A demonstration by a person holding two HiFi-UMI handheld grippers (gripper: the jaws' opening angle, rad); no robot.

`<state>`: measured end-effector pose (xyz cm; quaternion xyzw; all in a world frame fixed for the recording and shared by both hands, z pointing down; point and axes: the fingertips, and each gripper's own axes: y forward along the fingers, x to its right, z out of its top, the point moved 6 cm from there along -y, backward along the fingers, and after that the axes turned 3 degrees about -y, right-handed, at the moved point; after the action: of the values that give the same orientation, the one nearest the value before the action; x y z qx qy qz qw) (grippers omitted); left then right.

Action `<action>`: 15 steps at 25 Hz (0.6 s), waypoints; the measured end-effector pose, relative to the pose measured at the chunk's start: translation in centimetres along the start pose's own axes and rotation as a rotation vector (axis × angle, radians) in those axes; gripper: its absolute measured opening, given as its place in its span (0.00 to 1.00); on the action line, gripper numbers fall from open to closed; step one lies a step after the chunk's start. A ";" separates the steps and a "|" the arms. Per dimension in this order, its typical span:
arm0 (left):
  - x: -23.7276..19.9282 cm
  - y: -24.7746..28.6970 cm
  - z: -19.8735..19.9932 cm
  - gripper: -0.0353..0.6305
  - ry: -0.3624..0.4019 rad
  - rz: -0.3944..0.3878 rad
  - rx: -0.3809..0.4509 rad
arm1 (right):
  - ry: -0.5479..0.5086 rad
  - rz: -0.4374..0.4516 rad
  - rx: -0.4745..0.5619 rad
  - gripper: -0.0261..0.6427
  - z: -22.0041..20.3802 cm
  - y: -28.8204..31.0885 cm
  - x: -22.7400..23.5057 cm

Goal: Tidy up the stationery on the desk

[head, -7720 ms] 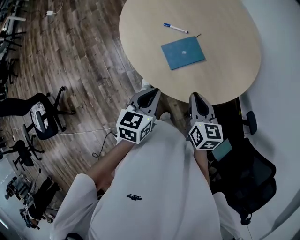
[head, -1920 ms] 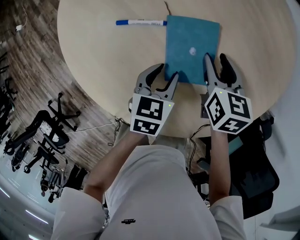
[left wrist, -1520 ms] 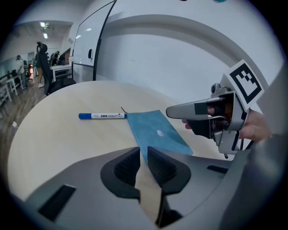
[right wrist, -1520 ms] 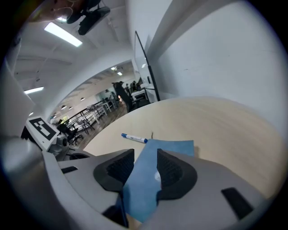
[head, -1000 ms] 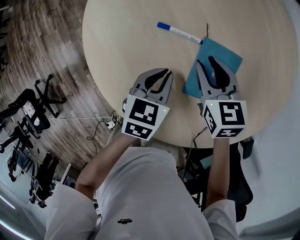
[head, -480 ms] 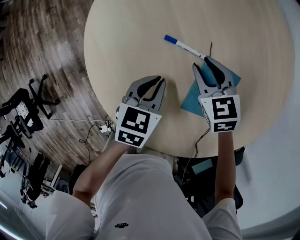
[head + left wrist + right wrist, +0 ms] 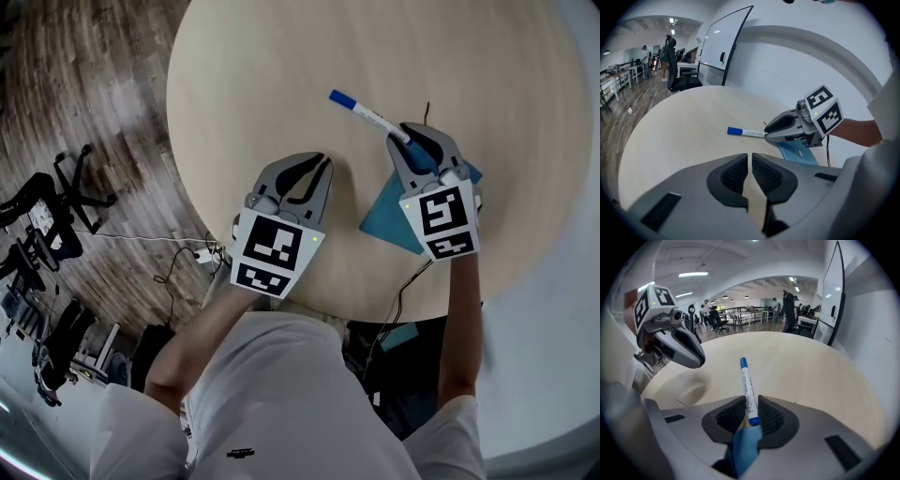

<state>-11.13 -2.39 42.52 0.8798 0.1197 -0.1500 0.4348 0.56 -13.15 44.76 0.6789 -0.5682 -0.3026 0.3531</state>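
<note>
At the bench's near edge, your right gripper (image 7: 413, 142) pinches the marker (image 7: 367, 113).
Its jaws have just been closing and its 2 pads now press on the marker's near end, while the blue cap points away toward the middle of the bench (image 7: 253, 75). A blue notebook (image 7: 386, 217) lies under that gripper, close to the near edge. Your left gripper (image 7: 317, 163) hangs just beside it over the same edge, jaws almost pressed together with only a thin slit and nothing between them.
</note>
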 end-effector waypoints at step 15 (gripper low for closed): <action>0.2 -0.8 -1.8 0.12 0.039 -0.007 -0.008 | 0.261 -0.047 0.118 0.17 -0.1 -1.2 -3.1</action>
<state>-10.94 -0.43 42.90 0.8805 0.1318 -0.1338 0.4352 0.74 -9.93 43.85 0.7452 -0.5182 -0.1861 0.3762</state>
